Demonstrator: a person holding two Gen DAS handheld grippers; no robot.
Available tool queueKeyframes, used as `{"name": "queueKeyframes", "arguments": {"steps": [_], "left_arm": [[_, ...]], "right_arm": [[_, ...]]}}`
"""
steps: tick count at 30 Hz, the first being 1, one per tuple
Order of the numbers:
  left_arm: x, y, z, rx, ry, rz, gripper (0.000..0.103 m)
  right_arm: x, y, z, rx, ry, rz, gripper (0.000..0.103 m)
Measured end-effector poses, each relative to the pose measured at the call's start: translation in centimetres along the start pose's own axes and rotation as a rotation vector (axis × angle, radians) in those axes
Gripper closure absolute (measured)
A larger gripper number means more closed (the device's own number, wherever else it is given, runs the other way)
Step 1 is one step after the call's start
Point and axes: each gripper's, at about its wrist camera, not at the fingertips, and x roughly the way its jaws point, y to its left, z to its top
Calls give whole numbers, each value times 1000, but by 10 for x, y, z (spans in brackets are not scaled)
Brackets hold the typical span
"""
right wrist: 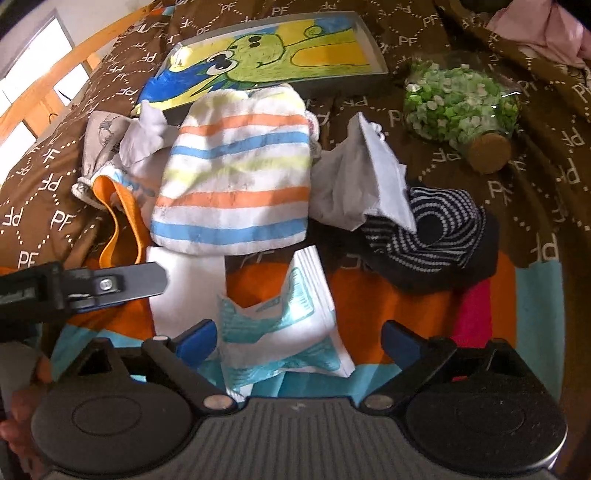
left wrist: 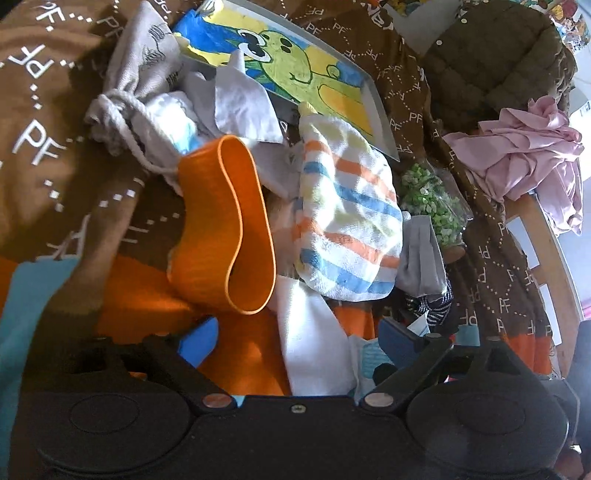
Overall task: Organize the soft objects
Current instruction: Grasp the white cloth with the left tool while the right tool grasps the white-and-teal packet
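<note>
Brown PF-print bedspread [right wrist: 461,29], cluttered w/ soft stuff. Striped towel [right wrist: 236,177] mid-pile, touching framed drawing [right wrist: 280,48], just beside orange band [left wrist: 221,225]. Prob light, floppy, non-slip; best pinched at a folded edge. Right gripper [right wrist: 297,341] spread wide over fish-print cloth [right wrist: 273,321], gripping nothing. Left gripper [left wrist: 299,339] likewise apart, empty.

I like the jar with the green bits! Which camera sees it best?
The right wrist view: the jar lies whole on the brown blanket, cork stopper showing. In the left wrist view it is half hidden behind cloths.
</note>
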Motion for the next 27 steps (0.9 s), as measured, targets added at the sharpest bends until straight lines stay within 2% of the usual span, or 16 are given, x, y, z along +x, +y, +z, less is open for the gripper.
{"name": "queueKeyframes", "arguments": {"steps": [6, 11, 12, 16, 18, 20, 23, 27], "left_arm": [[4, -1, -1, -13, 0, -40, 25], [8, 1, -3, -55, 30, -102, 55], [10, 1, -4, -55, 43, -112, 56], [14, -3, -8, -17, 45, -92, 58], [18, -1, -8, -28, 54, -84, 64], [22, 3, -9, -44, 73, -76, 80], [24, 4, -11, -35, 77, -59, 96], [18, -2, -13, 1, 51, -53, 99]], "right_arm": [[3, -1, 1, 14, 0, 17, 12], [6, 3, 0, 5, 10, 20, 22], [6, 3, 0, 4, 10, 18, 23], [7, 2, -1, 12, 13, 23, 28], [7, 3, -2, 11, 11, 26, 31], [5, 4, -3, 8, 4, 25, 36], [2, 4, -3, 8, -15, 23, 40], [-3, 1, -3, 22, -43, 29, 41]]}}
